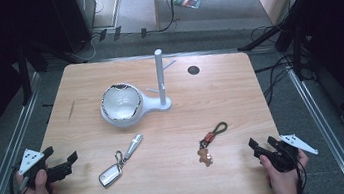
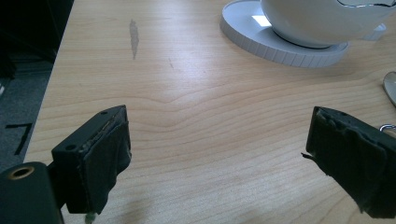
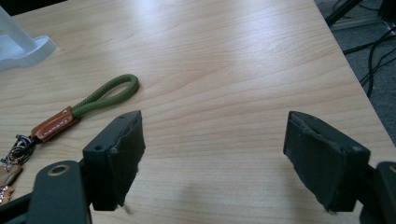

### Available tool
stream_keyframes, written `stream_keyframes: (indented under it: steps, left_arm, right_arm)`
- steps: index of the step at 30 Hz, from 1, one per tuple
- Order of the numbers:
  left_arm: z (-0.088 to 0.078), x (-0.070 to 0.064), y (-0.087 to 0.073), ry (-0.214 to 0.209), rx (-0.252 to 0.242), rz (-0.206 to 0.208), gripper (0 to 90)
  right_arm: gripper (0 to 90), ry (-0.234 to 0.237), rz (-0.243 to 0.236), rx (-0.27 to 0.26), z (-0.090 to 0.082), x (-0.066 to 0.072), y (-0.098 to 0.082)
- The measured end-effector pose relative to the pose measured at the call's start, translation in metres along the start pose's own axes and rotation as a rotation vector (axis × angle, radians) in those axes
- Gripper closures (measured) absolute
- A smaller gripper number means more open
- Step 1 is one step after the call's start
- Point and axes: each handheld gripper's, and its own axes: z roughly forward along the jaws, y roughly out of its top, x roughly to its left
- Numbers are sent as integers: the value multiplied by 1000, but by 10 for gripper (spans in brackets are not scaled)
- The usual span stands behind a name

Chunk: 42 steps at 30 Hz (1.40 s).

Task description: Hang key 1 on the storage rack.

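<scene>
**Trainee:** What is the current state of both tools?

**Operator:** I read the left gripper (image 1: 70, 160) as released: in the left gripper view its jaws stand wide apart over bare wood, nothing between them. The right gripper (image 1: 259, 145) is likewise released, with an empty gap in the right gripper view. Both rest near the front corners of the table (image 1: 229, 89).

**Trainee:** Where are the items?

**Operator:** The car key fob (image 1: 110, 175) with its silver strap lies just right of my left gripper. The green cord keychain (image 1: 213, 135) with its brown leather tab and small charm lies left of my right gripper; in the right gripper view the cord loop (image 3: 108, 91) sits ahead of the left jaw, apart from it. The white stand (image 1: 162, 80) with its pegs rises behind, joined to the base under the white bowl (image 1: 120, 103).

**Trainee:** How would you approach?

**Operator:** I judge that the pickup is not yet begun. I would:
1. Swing the right gripper left until the cord loop is centred between the jaws.
2. Descend low, pads straddling the cord near the leather tab.
3. Close firmly; a thin cord may slip.
4. Keep the left gripper clear of the bowl.
</scene>
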Motion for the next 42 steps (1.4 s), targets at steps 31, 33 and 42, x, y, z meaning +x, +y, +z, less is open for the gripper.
stream_keyframes:
  steps: [31, 33, 42]
  left_arm:
    - [2, 0, 0, 0, 16, -5, 70]
    - [2, 0, 1, -4, 21, -6, 70]
    - [2, 1, 1, -9, 21, -16, 70]
  right_arm:
    - [316, -74, -216, 223, 17, 38, 11]
    - [316, -74, -242, 277, 19, 41, 14]
    - [321, -92, -260, 367, 25, 51, 27]
